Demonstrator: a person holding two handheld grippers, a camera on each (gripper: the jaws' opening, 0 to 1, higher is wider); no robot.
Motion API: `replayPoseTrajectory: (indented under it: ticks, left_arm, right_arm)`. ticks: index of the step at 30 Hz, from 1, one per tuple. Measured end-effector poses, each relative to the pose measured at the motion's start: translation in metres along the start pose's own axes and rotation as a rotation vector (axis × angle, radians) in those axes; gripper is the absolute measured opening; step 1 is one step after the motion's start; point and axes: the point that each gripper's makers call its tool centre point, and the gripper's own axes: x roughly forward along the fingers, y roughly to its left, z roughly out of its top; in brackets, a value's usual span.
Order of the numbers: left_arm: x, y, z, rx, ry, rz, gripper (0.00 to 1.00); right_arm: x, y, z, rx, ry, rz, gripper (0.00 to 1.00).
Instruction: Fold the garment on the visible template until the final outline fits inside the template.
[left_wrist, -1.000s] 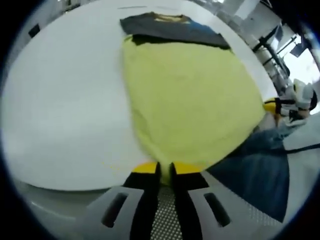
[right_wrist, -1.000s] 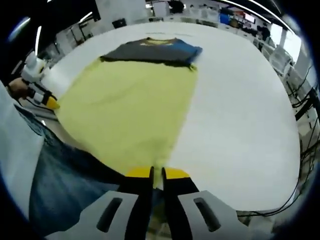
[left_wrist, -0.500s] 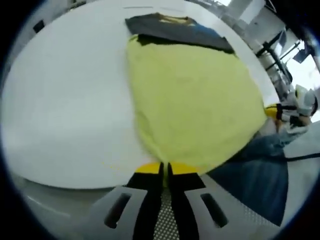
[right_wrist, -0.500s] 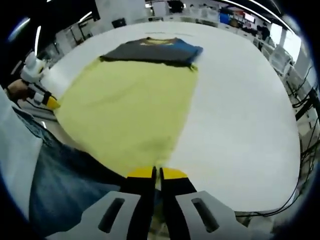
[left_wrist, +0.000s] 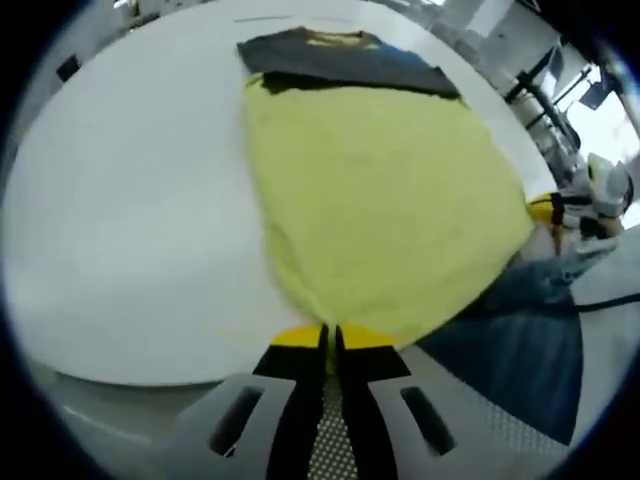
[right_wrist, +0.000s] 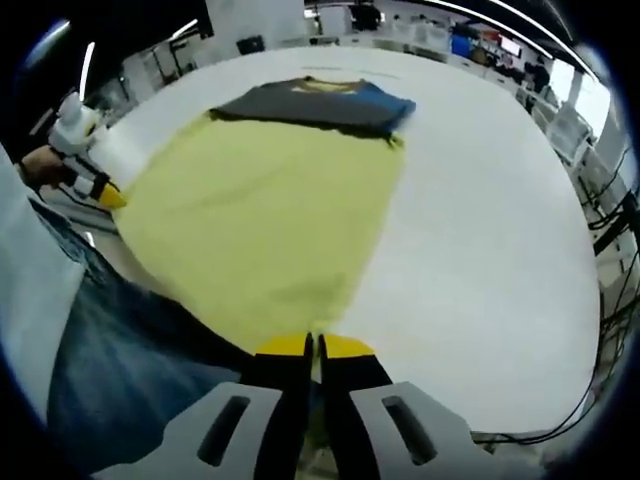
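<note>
A pale yellow garment (left_wrist: 380, 190) lies stretched over the white table (left_wrist: 120, 200), its near edge pulled toward me. My left gripper (left_wrist: 330, 338) is shut on one near corner of it. In the right gripper view the same yellow garment (right_wrist: 260, 220) spreads away from my right gripper (right_wrist: 311, 345), which is shut on the other near corner. The left gripper's yellow tip (right_wrist: 108, 196) shows at the far left of that view; the right gripper's tip (left_wrist: 545, 211) shows at the right of the left gripper view. A dark grey and blue folded garment (right_wrist: 315, 102) lies at the yellow one's far end.
The person's blue jeans (right_wrist: 130, 370) and white sleeve (right_wrist: 25, 290) stand between the grippers at the table's near edge. The white table (right_wrist: 480, 230) stretches wide to the right. Desks and equipment (right_wrist: 480, 35) stand beyond the far edge.
Both grippers keep their hold on the yellow garment's corners. The views shift only slightly; the cloth stays stretched.
</note>
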Motion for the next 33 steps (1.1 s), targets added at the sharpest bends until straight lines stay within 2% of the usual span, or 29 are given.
replayPoseTrajectory:
  ticks: [5, 28, 33]
  left_arm:
    - [-0.0002, 0.0, 0.0, -0.023, -0.01, -0.001, 0.01]
    - [-0.0019, -0.0016, 0.0005, -0.03, 0.001, -0.001, 0.0]
    - [-0.0062, -0.0017, 0.002, -0.033, -0.004, -0.007, 0.0]
  right_arm:
    - [-0.0003, -0.0003, -0.0002, 0.002, -0.001, 0.003, 0.03]
    - [-0.0002, -0.0015, 0.0021, -0.006, 0.026, 0.01, 0.03]
    - [-0.0042, -0.0024, 0.0053, 0.032, 0.014, 0.04, 0.03]
